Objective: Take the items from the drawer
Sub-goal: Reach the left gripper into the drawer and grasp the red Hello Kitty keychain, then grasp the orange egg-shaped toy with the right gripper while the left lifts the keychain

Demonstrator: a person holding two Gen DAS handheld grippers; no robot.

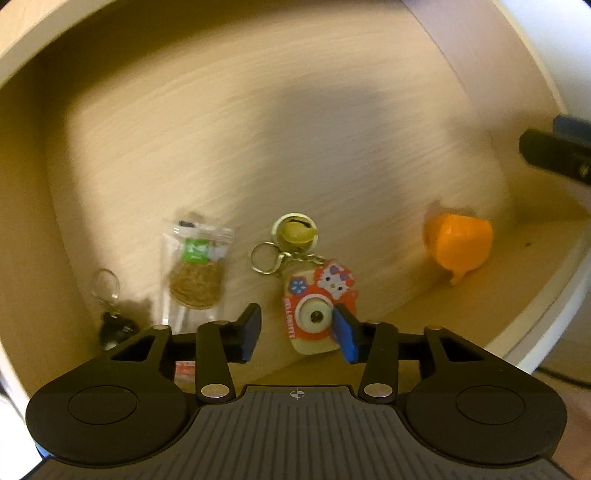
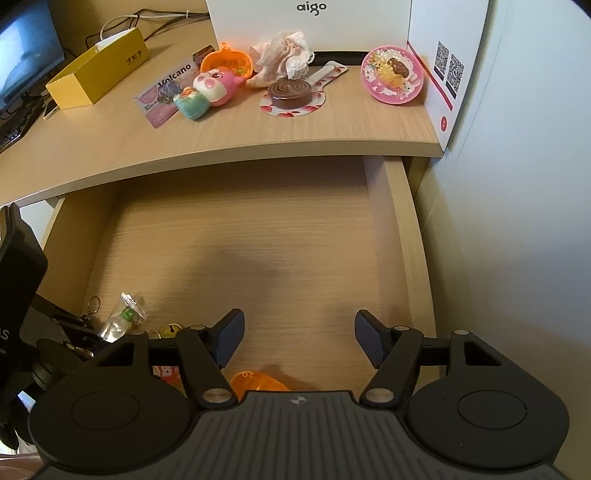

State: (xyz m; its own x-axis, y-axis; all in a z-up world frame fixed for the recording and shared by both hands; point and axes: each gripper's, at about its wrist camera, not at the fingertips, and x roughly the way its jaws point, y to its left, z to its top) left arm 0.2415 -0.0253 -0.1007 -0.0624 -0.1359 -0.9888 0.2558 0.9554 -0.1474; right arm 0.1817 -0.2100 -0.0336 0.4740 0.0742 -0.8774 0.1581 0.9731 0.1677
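The wooden drawer (image 2: 400,229) stands pulled out. On its floor (image 1: 258,129) lie a red toy camera keychain (image 1: 314,314) with a yellow bell (image 1: 295,232), a clear packet (image 1: 195,273) holding a brown disc, a dark keychain (image 1: 114,328) and an orange plastic piece (image 1: 461,247). My left gripper (image 1: 298,332) is open just above the toy camera, which shows between its blue pads (image 1: 249,332). My right gripper (image 2: 300,341) hangs open over the bare drawer floor, with the orange piece (image 2: 258,382) partly hidden under its body. The packet (image 2: 125,317) lies to its left.
The desk top (image 2: 221,136) above the drawer carries a yellow box (image 2: 96,74), a pink toy (image 2: 218,86), a brown round lid (image 2: 290,92), a pink dish (image 2: 393,75) and a white aigo box (image 2: 310,22). A white wall (image 2: 517,221) lies on the right. The drawer's far half is bare.
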